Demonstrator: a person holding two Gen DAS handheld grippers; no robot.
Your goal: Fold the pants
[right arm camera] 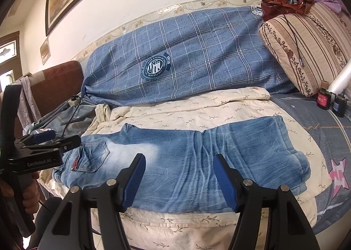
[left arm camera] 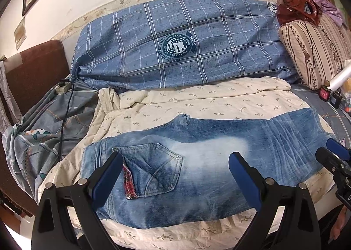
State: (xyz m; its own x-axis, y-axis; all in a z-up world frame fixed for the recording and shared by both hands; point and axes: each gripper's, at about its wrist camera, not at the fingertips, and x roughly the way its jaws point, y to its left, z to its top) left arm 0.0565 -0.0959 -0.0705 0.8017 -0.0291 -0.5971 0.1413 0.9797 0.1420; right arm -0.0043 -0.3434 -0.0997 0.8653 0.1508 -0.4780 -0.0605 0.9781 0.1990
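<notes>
Blue-padded fingers (left arm camera: 105, 175) of the left gripper (left arm camera: 175, 175) are spread wide with nothing caught between them, and they are held above the waist end of the jeans (left arm camera: 197, 162), near the back pocket (left arm camera: 153, 168). The right gripper (right arm camera: 178, 182) is likewise released, its fingers (right arm camera: 226, 182) parted over the leg section and not seen to press on the denim. The jeans are laid lengthwise on a cream floral sheet (right arm camera: 197, 107) on the bed, apparently already folded leg over leg, with the hems doubled back at the right end. A checked blue quilt (right arm camera: 197, 52) and a striped pillow (right arm camera: 307, 52) lie behind, well apart from the work.

It is judged that a fold has been set down and the next one is not yet begun. One end of the jeans would need to be gripped through all layers at its edge, lifted and carried evenly over the other so that the edges meet.
</notes>
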